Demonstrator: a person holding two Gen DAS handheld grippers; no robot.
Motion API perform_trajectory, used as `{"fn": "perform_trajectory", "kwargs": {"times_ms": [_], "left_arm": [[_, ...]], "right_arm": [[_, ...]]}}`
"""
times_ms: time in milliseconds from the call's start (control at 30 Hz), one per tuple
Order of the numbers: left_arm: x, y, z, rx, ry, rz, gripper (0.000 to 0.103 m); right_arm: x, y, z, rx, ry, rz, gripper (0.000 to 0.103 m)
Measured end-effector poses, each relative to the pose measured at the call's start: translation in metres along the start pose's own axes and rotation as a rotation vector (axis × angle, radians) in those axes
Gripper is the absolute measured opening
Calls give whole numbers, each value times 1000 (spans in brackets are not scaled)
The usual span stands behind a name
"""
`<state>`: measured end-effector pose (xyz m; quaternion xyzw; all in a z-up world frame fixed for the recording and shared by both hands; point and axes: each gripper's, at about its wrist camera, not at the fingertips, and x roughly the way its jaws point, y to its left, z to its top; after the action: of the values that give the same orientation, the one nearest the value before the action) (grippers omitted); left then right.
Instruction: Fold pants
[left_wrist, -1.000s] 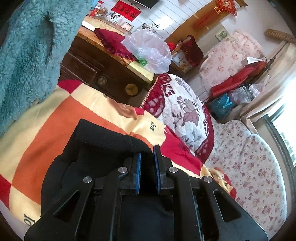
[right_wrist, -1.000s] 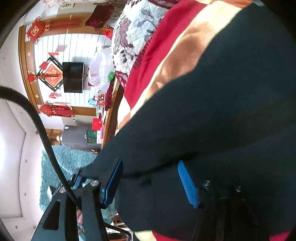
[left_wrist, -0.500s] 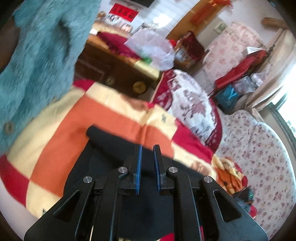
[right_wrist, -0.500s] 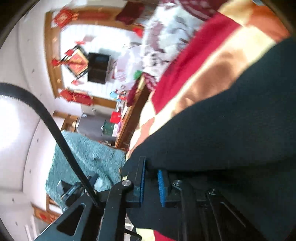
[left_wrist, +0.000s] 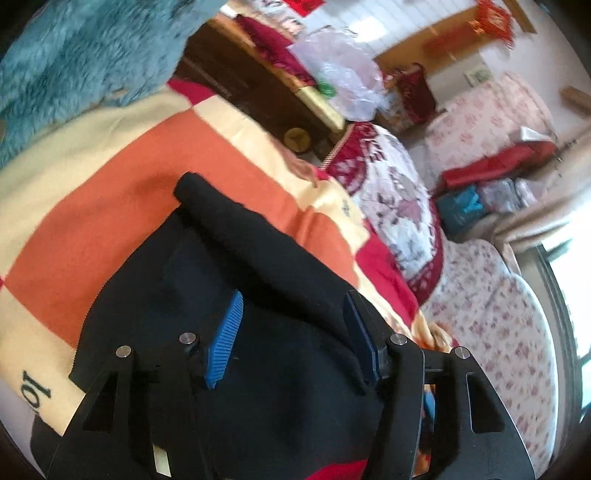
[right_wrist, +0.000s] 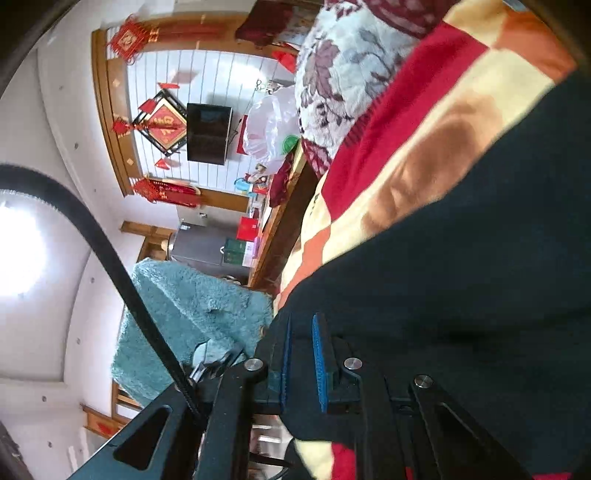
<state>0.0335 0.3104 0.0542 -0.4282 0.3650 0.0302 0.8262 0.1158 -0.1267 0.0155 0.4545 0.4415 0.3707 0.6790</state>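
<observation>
Black pants (left_wrist: 266, 258) lie on an orange, cream and red checked blanket (left_wrist: 92, 184), with one edge folded over into a thick roll. My left gripper (left_wrist: 291, 299) hovers just above them, its jaws opening; the cloth sits between the blue pads (left_wrist: 225, 332), which do not press on it. In the right wrist view the pants (right_wrist: 461, 277) fill the lower right over the same blanket (right_wrist: 424, 147). My right gripper (right_wrist: 301, 321) is shut on the pants' edge, a fold of black cloth pinched between its pads.
A teal fluffy garment (left_wrist: 74, 55) hangs at the upper left, also teal fluff (right_wrist: 184, 295) beside the right gripper. Behind the blanket are a dark wooden cabinet (left_wrist: 251, 85), a plastic bag (left_wrist: 340, 81), a floral quilt (left_wrist: 399, 206) and a floral sofa (left_wrist: 498, 314).
The left gripper sank toward the blanket and opened, letting go of the pants. The right gripper closed from open onto the pants' edge and rose a little.
</observation>
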Motion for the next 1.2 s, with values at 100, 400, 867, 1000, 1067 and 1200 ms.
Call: {"fn": "perform_trajectory", "kwargs": {"times_ms": [100, 400, 867, 1000, 1067, 1200], "left_arm": [[13, 6, 0, -32, 27, 21, 57], [44, 5, 13, -66, 18, 48, 58], [45, -21, 16, 11, 7, 51, 8], [11, -37, 10, 74, -14, 17, 8], [-6, -41, 2, 104, -13, 2, 8], [-30, -26, -24, 103, 3, 5, 8]], "right_arm": [[3, 0, -12, -16, 55, -76, 29], [14, -31, 0, 92, 9, -184, 48], [-1, -41, 10, 89, -80, -28, 14], [-19, -20, 10, 33, -71, 10, 13], [-31, -9, 6, 7, -53, 23, 13], [-45, 3, -12, -12, -13, 37, 13]]}}
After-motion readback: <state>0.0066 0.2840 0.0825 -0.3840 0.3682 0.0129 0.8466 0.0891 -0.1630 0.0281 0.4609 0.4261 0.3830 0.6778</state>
